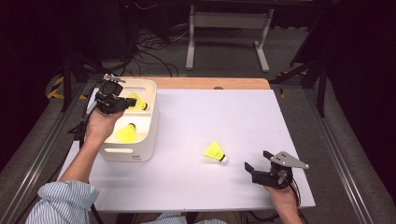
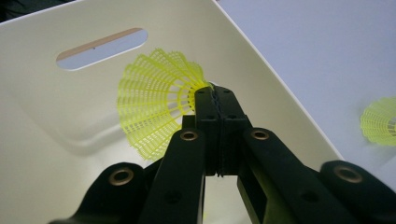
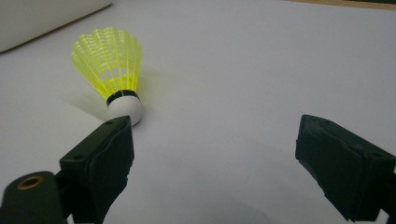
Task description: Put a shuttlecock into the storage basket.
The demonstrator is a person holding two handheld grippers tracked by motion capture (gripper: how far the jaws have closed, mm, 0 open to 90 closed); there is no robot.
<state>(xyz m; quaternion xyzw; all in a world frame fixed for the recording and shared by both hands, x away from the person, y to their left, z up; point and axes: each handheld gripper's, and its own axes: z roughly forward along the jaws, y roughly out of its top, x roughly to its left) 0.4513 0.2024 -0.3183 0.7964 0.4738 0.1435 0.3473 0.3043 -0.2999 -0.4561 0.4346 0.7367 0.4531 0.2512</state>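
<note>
Item one, far left: white bin [image 1: 140, 140] with handle slots, standing on the white table [image 1: 196, 186]. Over its open top hung the left gripper [image 1: 125, 103], jaws clamped tight on the base of a yellow shuttlecock [image 1: 136, 101]; in the left gripper view the mesh skirt of that shuttlecock [image 2: 156, 107] fanned out beyond the closed jaw tips, inside the bin's walls [image 2: 46, 140].

Item two: a second yellow shuttlecock [image 1: 126, 133] lying on the bin floor, below the held one.

Item three, centre-right: a third shuttlecock [image 1: 215, 152] lying on its side on the table (white cork pointing toward the person), well apart from the bin. The right gripper view showed it [image 3: 112, 65] just beyond the left-hand jaw.

Item four, far right: the right gripper [image 1: 259, 161], jaws spread wide with nothing between them, low over the table near the third shuttlecock.
</note>
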